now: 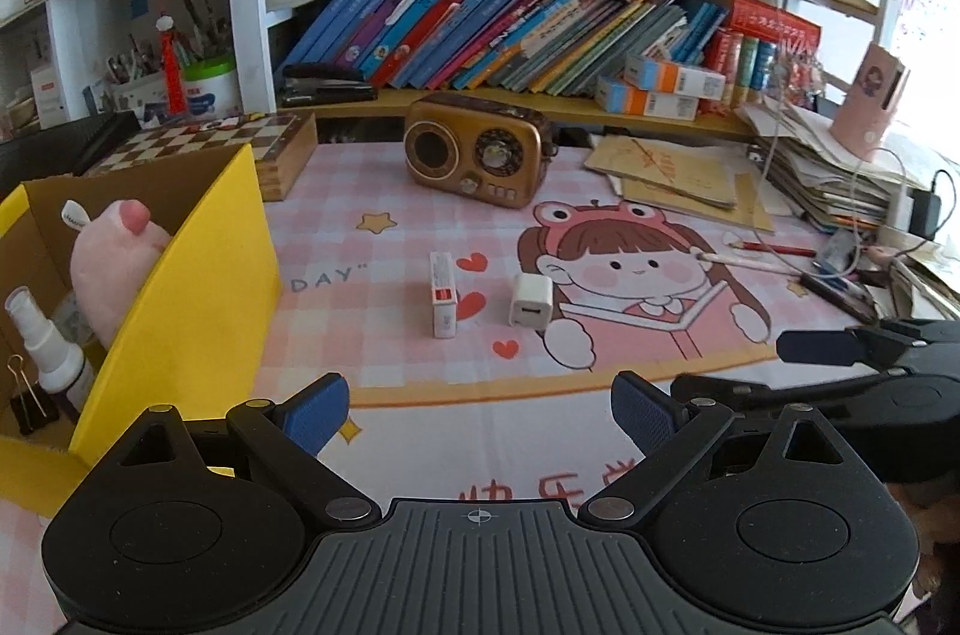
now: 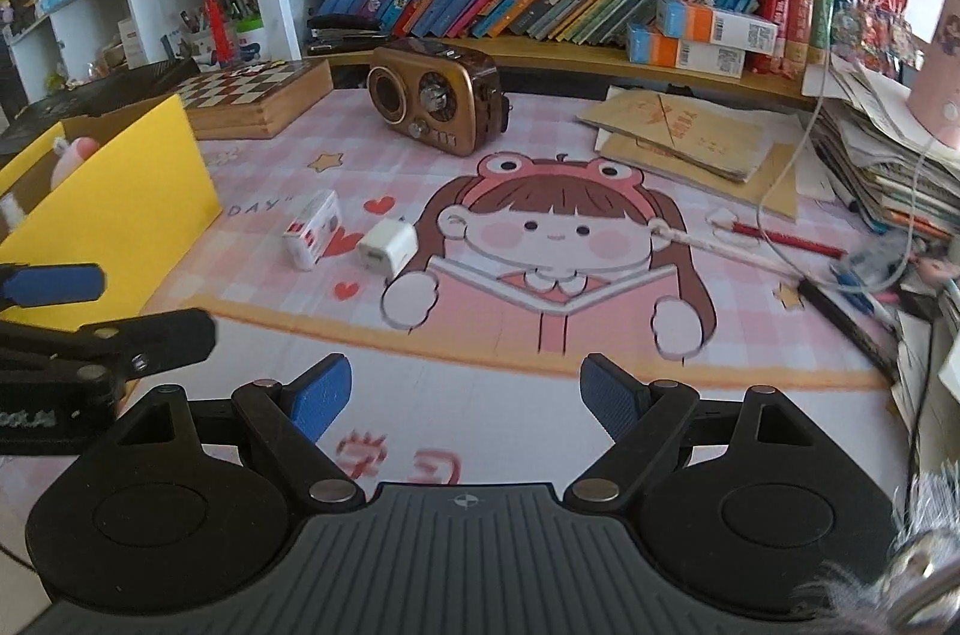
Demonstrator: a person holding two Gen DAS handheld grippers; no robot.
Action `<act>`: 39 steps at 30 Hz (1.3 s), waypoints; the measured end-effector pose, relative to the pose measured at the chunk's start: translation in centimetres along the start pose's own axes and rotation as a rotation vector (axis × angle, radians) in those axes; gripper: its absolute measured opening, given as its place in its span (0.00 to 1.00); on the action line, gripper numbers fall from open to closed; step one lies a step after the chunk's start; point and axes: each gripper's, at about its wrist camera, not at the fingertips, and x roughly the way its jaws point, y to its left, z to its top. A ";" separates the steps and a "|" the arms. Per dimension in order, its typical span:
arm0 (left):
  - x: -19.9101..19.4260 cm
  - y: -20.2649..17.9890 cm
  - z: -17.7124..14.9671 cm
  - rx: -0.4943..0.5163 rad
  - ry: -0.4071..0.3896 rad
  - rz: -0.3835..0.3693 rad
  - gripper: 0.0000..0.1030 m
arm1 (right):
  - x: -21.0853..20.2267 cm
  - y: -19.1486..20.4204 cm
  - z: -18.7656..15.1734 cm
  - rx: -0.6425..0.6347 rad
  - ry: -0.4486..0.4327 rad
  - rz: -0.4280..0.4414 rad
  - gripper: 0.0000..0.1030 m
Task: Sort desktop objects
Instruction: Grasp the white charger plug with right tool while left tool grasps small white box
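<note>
A small white carton with a red label (image 1: 443, 296) and a white charger cube (image 1: 530, 302) lie side by side on the pink cartoon desk mat (image 1: 384, 335); both also show in the right wrist view, carton (image 2: 313, 228) and cube (image 2: 387, 244). A yellow cardboard box (image 1: 180, 287) at the left holds a pink plush toy (image 1: 114, 263), a white spray bottle (image 1: 51, 347) and a black binder clip (image 1: 30, 404). My left gripper (image 1: 479, 413) is open and empty, short of the carton. My right gripper (image 2: 465, 395) is open and empty near the mat's front edge.
A brown retro radio (image 1: 477, 149) stands behind the objects. A wooden chessboard case (image 1: 240, 143) lies at the back left. Papers and notebooks (image 1: 672, 173), a red pencil (image 1: 774, 248), pens and cables crowd the right side. Book shelves line the back.
</note>
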 end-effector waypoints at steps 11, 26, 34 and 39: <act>2.7 -0.1 1.4 -0.019 0.030 0.051 0.93 | 5.6 -1.2 2.8 -0.100 0.001 0.088 0.79; 4.0 0.0 2.3 -0.030 0.046 0.096 0.93 | 12.0 0.3 4.6 -0.256 -0.001 0.251 0.76; 3.9 0.5 2.3 -0.042 0.052 0.117 0.93 | 13.8 1.3 5.3 -0.348 0.003 0.331 0.52; 4.4 0.4 2.5 -0.041 0.047 0.107 0.93 | 13.0 0.4 5.5 -0.326 -0.028 0.327 0.43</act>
